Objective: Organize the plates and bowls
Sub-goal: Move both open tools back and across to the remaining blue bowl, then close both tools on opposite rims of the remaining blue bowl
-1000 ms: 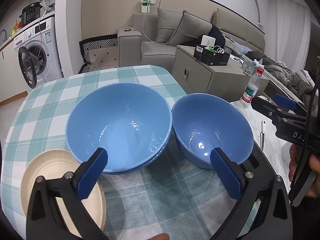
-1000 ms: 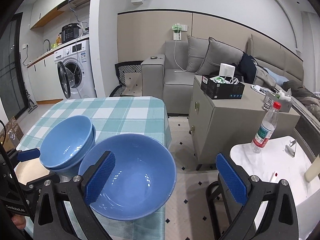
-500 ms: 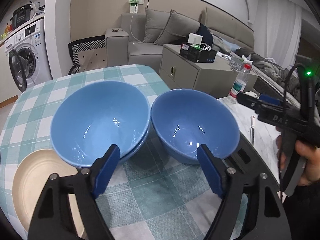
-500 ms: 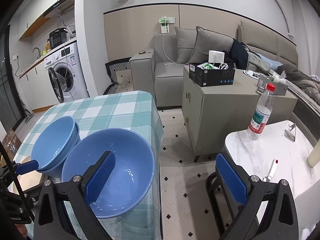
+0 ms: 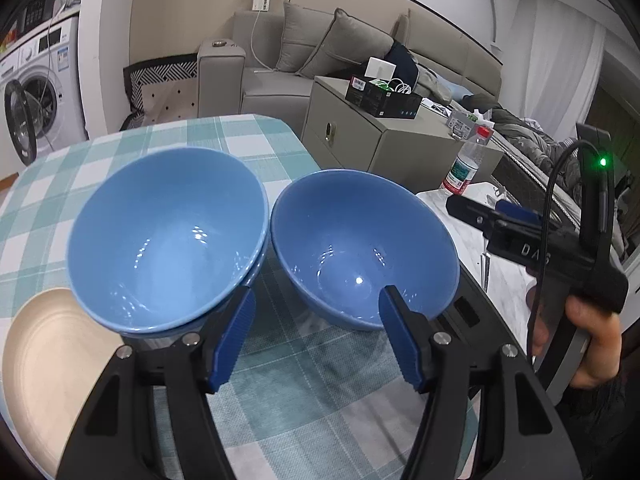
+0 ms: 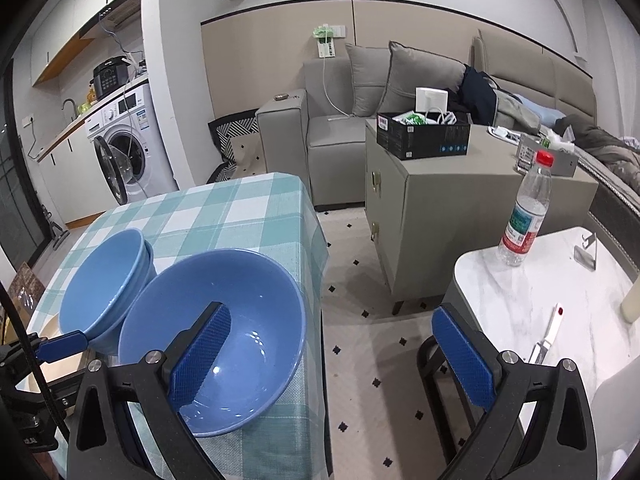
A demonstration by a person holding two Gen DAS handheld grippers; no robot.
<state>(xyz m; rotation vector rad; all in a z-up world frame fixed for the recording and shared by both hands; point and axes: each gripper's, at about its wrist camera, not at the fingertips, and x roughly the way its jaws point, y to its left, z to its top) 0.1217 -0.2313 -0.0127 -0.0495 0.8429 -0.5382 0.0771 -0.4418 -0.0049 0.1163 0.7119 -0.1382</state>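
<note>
Two stacked blue bowls (image 5: 168,236) stand on the checked tablecloth (image 5: 240,140). A single blue bowl (image 5: 364,244) stands right beside them near the table's right edge. A cream plate (image 5: 44,364) lies at the front left. My left gripper (image 5: 316,332) is open and empty, just in front of the gap between the bowls. My right gripper (image 6: 332,356) is open and empty, off the table's right edge, its left finger over the single bowl (image 6: 224,332). The stack (image 6: 104,280) shows behind it.
A white marble side table (image 6: 540,300) to the right holds a water bottle (image 6: 526,216) and a small knife (image 6: 546,336). A grey cabinet (image 6: 440,208) and sofa stand beyond. A washing machine (image 6: 128,148) is at the far left.
My left gripper's fingers have closed in part and it has drawn back and turned slightly. My right gripper has pulled back to the right, away from the single bowl.
</note>
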